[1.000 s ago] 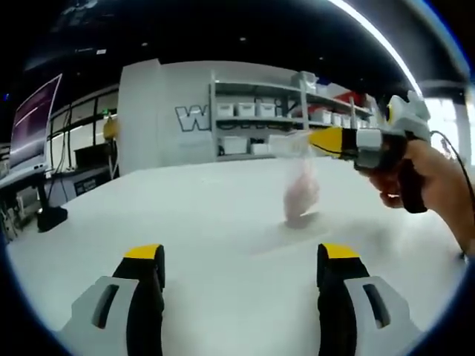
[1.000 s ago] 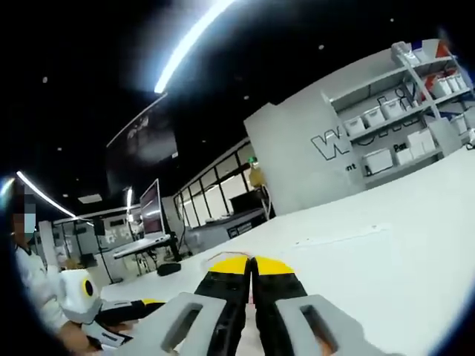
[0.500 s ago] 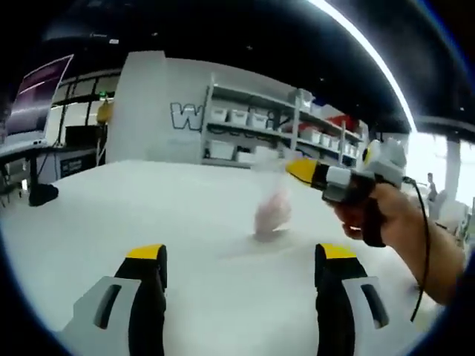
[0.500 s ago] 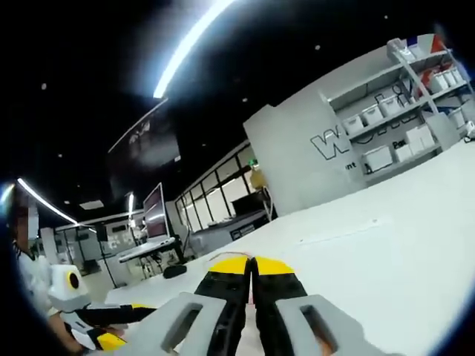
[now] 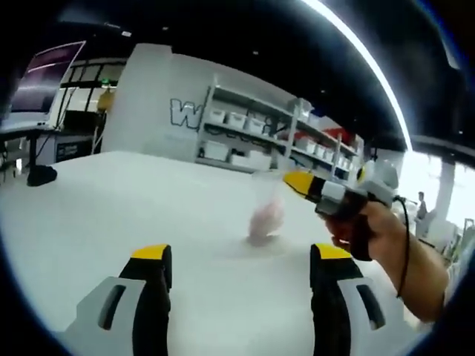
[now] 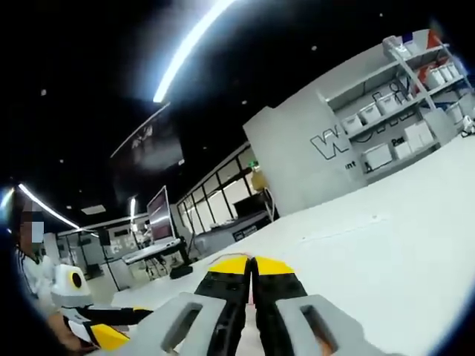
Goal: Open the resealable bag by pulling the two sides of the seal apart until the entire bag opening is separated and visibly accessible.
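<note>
A clear resealable bag (image 5: 265,215) with pinkish contents hangs over the white table (image 5: 111,200), its bottom at the tabletop. My right gripper (image 5: 289,179), held by a hand (image 5: 375,233), comes in from the right and is shut on the bag's top edge. In the right gripper view the yellow-tipped jaws of the right gripper (image 6: 252,265) are pressed together, with only a thin sliver of bag between them. My left gripper (image 5: 239,256) stands open low in the left gripper view, short of the bag, holding nothing. The left gripper (image 6: 110,332) also appears at lower left in the right gripper view.
Shelves with white bins (image 5: 245,141) stand against a grey wall behind the table. A monitor (image 5: 44,74) and desks sit at far left. A person (image 6: 33,274) is at the left edge of the right gripper view. The table (image 6: 386,245) stretches wide around the bag.
The left gripper view has swung, so the bag and right gripper sit lower and further left in it. The right gripper stays shut on the bag; the left stays open.
</note>
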A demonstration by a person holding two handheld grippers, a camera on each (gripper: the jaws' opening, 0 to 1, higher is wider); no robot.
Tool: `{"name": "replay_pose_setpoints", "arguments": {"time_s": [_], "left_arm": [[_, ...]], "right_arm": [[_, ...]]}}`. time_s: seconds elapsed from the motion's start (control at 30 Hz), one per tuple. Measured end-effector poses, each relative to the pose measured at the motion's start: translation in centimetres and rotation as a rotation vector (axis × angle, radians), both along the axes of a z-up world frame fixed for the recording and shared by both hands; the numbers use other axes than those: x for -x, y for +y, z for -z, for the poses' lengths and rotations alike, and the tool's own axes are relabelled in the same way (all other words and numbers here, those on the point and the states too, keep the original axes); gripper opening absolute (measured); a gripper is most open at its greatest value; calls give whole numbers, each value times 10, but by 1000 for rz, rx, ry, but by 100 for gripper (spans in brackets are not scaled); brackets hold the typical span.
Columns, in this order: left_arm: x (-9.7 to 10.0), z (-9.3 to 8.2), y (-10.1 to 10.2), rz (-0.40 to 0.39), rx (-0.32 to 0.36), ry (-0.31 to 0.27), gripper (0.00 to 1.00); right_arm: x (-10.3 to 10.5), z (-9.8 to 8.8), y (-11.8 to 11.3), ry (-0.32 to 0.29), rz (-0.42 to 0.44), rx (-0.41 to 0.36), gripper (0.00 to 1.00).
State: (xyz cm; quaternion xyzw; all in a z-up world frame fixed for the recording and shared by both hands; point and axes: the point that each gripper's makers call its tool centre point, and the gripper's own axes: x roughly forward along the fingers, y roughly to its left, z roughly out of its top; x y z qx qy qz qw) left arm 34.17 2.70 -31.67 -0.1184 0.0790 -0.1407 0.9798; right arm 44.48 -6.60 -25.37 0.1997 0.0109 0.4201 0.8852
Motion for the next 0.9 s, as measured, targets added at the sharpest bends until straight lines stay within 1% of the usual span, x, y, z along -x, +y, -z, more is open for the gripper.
{"name": "replay_pose_setpoints", "arguments": {"time_s": [0.17,0.33,0.5,0.57,0.77,0.9], "left_arm": [[4,0,-3,13,21,2,76],[11,-6,-8,31,56,-5,74],[17,-10,-13,70,101,-11,64],[19,-12,-15,74,110,-12,64],[19,-14,-10,70,122,-14,64],[20,-14,-12,73,138,-12,65]], "right_arm": [[11,-3,3,-11,-9,1,0],[20,-3,6,-21,-18,19,0],[34,-6,12,-49,-24,38,0],[38,-7,13,-49,-31,30,0],[48,-9,19,-45,-51,14,0],[51,-10,18,-47,-55,14,0]]}}
